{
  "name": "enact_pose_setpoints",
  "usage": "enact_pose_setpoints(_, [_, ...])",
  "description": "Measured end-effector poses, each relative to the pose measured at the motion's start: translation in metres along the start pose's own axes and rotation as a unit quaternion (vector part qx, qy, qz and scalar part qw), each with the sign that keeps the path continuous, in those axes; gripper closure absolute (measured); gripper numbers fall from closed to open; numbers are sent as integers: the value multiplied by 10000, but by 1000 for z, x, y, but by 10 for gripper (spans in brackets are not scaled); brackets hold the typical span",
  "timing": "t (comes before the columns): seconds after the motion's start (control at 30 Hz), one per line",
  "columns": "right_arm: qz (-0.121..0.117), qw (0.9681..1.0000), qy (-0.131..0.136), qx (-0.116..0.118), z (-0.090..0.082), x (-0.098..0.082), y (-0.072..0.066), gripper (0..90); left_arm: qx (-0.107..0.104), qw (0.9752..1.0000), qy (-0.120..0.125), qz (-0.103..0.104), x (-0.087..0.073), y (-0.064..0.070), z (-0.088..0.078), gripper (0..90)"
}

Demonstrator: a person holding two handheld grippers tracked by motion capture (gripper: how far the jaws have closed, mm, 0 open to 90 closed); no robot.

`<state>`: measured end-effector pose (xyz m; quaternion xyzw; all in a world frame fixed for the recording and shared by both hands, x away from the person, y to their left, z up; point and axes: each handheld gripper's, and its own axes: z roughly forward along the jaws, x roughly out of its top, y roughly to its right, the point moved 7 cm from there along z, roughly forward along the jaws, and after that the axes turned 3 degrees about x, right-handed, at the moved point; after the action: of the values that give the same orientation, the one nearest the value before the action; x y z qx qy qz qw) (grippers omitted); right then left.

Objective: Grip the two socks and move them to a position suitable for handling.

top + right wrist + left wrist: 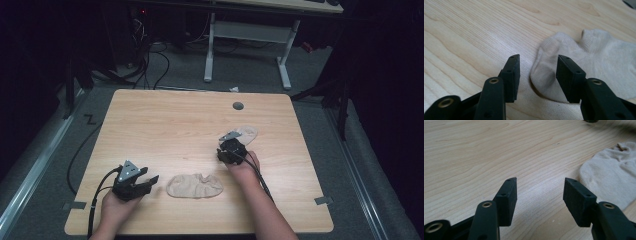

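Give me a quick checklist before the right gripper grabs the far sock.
1. Right gripper open: ok.
2. Far sock ahead of it, edge in line with the gap between the jaws: ok.
3. Pads touching the sock: not ok, nothing is gripped.
4. Left gripper open with nothing in it: ok.
5. Near sock lies apart from the far sock on the table: ok.
6. Right gripper low enough to pinch the fabric: cannot tell.
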<state>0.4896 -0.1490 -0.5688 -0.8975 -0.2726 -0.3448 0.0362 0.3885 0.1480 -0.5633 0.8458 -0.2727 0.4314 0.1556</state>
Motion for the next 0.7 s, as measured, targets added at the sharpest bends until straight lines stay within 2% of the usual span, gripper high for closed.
enact_pose_setpoints(0.17, [114,9999,-38,65,2,-2,4,558,-11,10000,-39,55,-1,1,1,451])
enact_pose_setpoints(0.2, [185,9997,-48,159,3,-3,5,558,-19,10000,-50,65,-1,2,1,452])
enact_pose_setpoints(0.3, [271,9993,-49,244,3,-3,7,568,-31,10000,-36,77,-1,3,1,454])
enact_pose_setpoints(0.37, [345,9990,-49,283,3,-4,8,599,-46,10000,-45,73,-1,4,1,454])
enact_pose_setpoints(0.57, [354,9990,-77,276,2,-4,11,651,-123,9999,-35,54,-1,5,0,457])
enact_pose_setpoints(0.63, [351,9990,-83,260,2,-5,12,684,-128,9999,-29,69,-1,5,0,457])
enact_pose_setpoints(0.67, [361,9990,-83,246,3,-5,13,743,-120,9999,-33,76,-1,5,1,457])
enact_pose_setpoints(0.7, [361,9990,-83,246,3,-5,13,743,-120,9999,-33,76,-1,5,1,457])
